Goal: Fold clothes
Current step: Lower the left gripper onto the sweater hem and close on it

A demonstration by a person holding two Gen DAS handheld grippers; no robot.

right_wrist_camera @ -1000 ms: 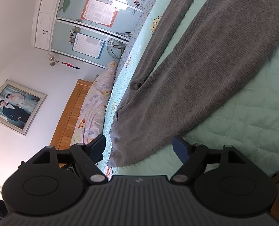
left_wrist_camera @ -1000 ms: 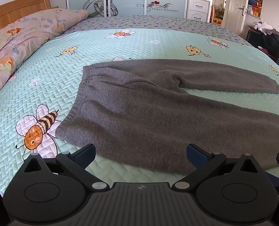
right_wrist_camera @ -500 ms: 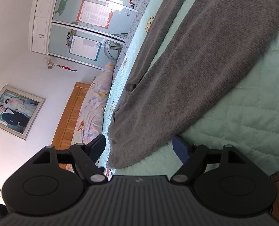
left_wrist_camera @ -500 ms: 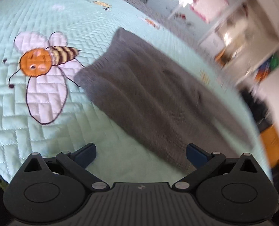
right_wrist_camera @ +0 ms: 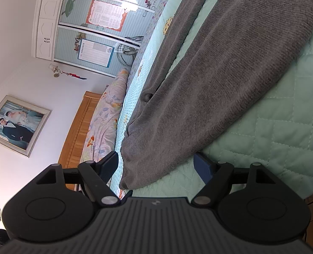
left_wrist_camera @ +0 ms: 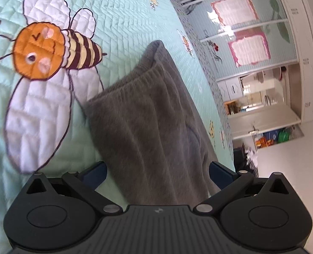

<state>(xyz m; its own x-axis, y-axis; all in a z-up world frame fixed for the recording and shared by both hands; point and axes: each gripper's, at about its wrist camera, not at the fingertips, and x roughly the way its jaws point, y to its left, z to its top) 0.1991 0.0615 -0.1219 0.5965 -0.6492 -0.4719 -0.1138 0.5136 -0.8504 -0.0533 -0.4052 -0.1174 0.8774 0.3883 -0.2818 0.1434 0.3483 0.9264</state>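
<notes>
While the grey trousers (left_wrist_camera: 156, 114) are lying spread flat on the mint quilted bedspread (left_wrist_camera: 118, 10), both grippers are hovering at their near edge with jaws wide apart.

The left gripper (left_wrist_camera: 157, 169) is tilting over the waistband end beside the embroidered bee (left_wrist_camera: 50, 53), grey cloth showing between its fingers. The right gripper (right_wrist_camera: 156, 163) is sitting at the near trouser leg's edge, gripping nothing, with the wardrobe (right_wrist_camera: 97, 21) and a framed photograph (right_wrist_camera: 17, 124) showing beyond.

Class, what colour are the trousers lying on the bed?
Plain grey knit trousers, shown best in the right wrist view.
</notes>
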